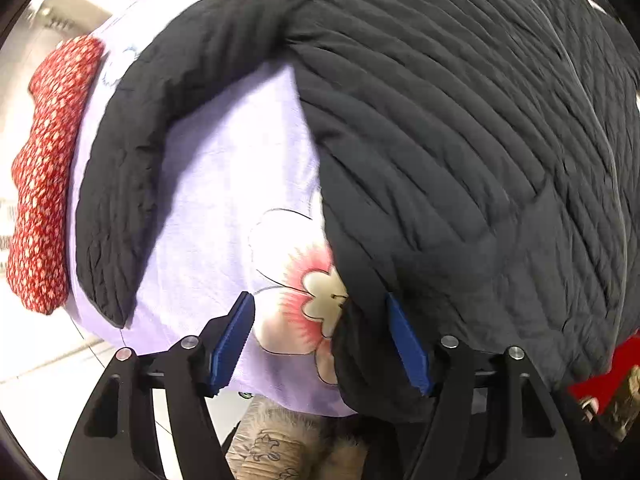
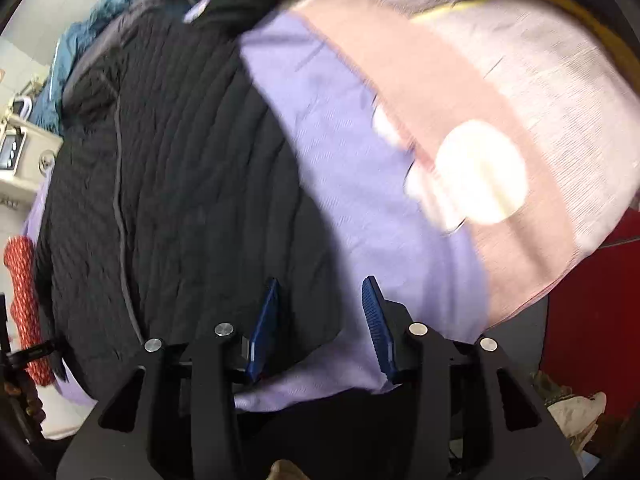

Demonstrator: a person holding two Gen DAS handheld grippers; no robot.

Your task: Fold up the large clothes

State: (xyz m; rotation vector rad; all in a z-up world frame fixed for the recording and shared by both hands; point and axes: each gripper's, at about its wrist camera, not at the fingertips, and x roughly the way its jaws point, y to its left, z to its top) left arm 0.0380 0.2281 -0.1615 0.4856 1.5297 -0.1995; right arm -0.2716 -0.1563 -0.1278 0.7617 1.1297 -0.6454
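A black quilted jacket lies spread on a lilac bedsheet. One sleeve curves down the left side. My left gripper is open, its blue pads astride the jacket's near hem corner over a flower print. In the right wrist view the same jacket covers the left half, with its zipper line running down. My right gripper is open above the jacket's other hem corner and the lilac sheet.
A red spotted pillow lies at the bed's left edge, also seen in the right wrist view. A pink blanket covers the right of the bed. Blue clothes pile at the far end. A beige cabinet stands left.
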